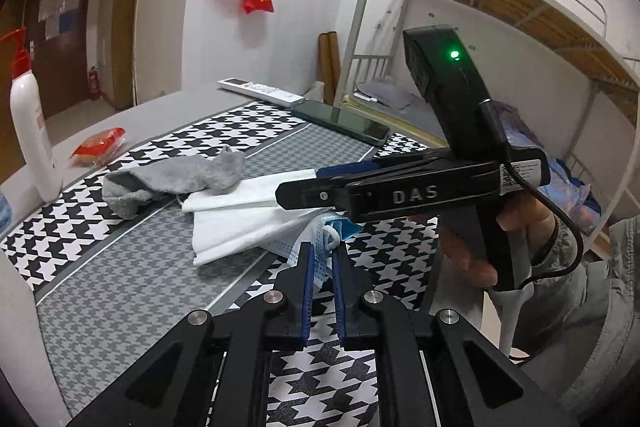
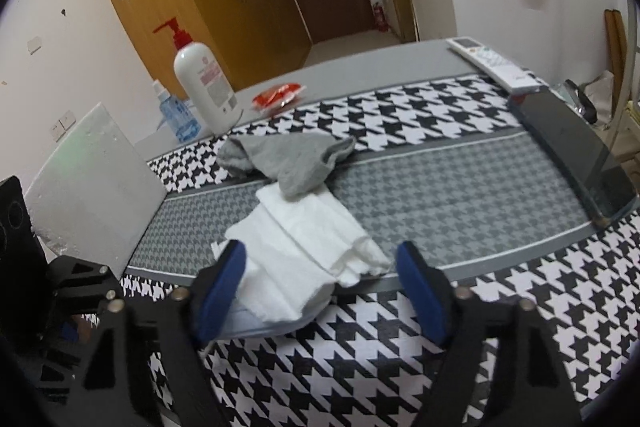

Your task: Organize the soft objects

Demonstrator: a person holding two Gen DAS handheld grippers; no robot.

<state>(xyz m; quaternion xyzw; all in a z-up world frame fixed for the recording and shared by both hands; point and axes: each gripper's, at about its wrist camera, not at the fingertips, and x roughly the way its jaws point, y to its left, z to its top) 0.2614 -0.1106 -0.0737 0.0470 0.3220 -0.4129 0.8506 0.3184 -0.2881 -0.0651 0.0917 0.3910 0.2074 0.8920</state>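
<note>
A grey sock [image 1: 176,179] [image 2: 288,159] lies on the houndstooth mat, overlapping white folded cloths [image 1: 240,219] [image 2: 304,251]. A blue face mask [image 1: 316,239] lies at the near edge of the cloths, mostly hidden under them in the right wrist view [image 2: 244,323]. My left gripper [image 1: 322,251] is shut on the mask's edge. My right gripper [image 2: 320,259] is open, its pads on either side of the white cloths' near end; it shows from the side in the left wrist view [image 1: 296,187].
A white pump bottle [image 1: 30,131] [image 2: 206,87], a blue bottle [image 2: 178,115], a red packet [image 1: 100,145] [image 2: 278,95], a remote [image 1: 260,91] [image 2: 494,65] and a phone [image 1: 340,123] [image 2: 576,155] sit around the mat. A grey board [image 2: 96,195] stands left. A bunk bed [image 1: 500,27] is right.
</note>
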